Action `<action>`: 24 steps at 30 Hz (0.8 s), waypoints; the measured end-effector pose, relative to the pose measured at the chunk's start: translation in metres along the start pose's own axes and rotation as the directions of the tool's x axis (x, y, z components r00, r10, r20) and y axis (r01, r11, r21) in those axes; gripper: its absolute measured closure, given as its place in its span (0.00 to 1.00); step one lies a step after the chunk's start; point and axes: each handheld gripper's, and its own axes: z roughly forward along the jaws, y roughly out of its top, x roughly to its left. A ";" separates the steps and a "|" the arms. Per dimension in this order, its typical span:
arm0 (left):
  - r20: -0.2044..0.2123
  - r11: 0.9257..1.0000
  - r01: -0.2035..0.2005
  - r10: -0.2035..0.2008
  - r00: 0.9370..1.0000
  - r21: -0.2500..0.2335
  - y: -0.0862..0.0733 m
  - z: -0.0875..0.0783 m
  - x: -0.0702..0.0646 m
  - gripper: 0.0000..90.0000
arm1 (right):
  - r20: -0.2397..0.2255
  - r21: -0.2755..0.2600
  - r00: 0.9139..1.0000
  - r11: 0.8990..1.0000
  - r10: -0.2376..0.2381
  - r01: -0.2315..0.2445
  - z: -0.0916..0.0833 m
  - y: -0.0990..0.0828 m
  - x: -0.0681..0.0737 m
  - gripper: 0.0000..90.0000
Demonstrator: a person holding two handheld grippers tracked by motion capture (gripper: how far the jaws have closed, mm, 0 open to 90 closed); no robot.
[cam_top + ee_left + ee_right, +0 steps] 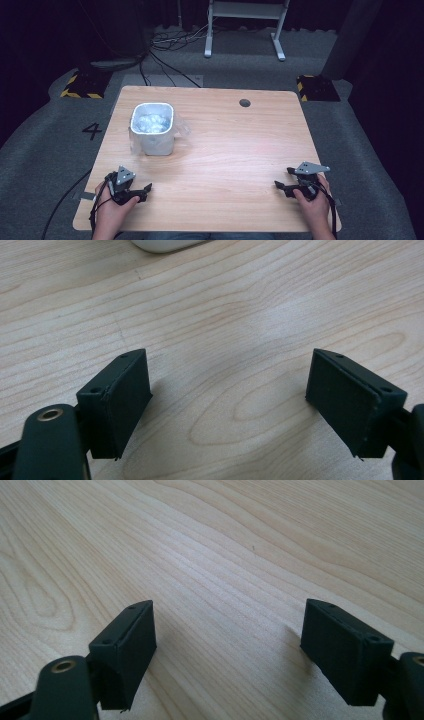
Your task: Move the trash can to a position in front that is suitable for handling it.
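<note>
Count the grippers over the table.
2. The left gripper sits at the near left of the table, below the white bin; the right gripper sits at the near right.

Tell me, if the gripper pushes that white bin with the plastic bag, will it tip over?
Probably not: the white bin looks squat with a broad flat base, so it would likely slide on the smooth wooden table. The clear bag lining it looks thin and floppy, so it would likely crumple if grabbed.

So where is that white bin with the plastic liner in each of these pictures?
High view: the white bin stands left of centre on the wooden table, ahead of the left tool.
Left gripper view: its base peeks in at the top edge.
Right gripper view: I can't find it.
Shared landmark: the table's wood grain.
</note>
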 end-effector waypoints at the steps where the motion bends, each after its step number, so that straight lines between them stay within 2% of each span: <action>1: 0.000 1.000 0.000 0.000 1.000 0.000 0.000 0.000 0.000 0.20 | 0.000 0.000 1.000 1.000 0.000 0.000 0.000 0.000 0.000 0.25; 9: -0.008 1.000 0.005 -0.005 1.000 -0.002 0.000 0.000 -0.001 0.20 | -0.001 0.002 1.000 1.000 0.000 0.000 0.001 0.001 0.000 0.24; 11: -0.007 1.000 0.016 -0.016 1.000 -0.008 -0.001 -0.001 -0.001 0.23 | -0.001 0.002 1.000 1.000 0.000 0.000 0.001 0.001 0.000 0.24; 15: -0.006 1.000 0.011 -0.011 1.000 -0.014 -0.002 -0.003 0.000 0.28 | -0.001 0.001 1.000 1.000 0.000 0.000 0.001 0.001 0.000 0.24; 21: -0.016 0.999 0.027 -0.027 0.999 -0.022 -0.002 -0.003 0.002 0.32 | -0.002 0.002 1.000 1.000 0.000 0.000 0.001 0.001 0.000 0.24; 24: -0.016 0.997 0.054 -0.055 0.998 -0.046 -0.001 -0.007 0.005 0.33 | -0.002 0.002 1.000 1.000 0.000 0.000 0.001 0.001 0.000 0.24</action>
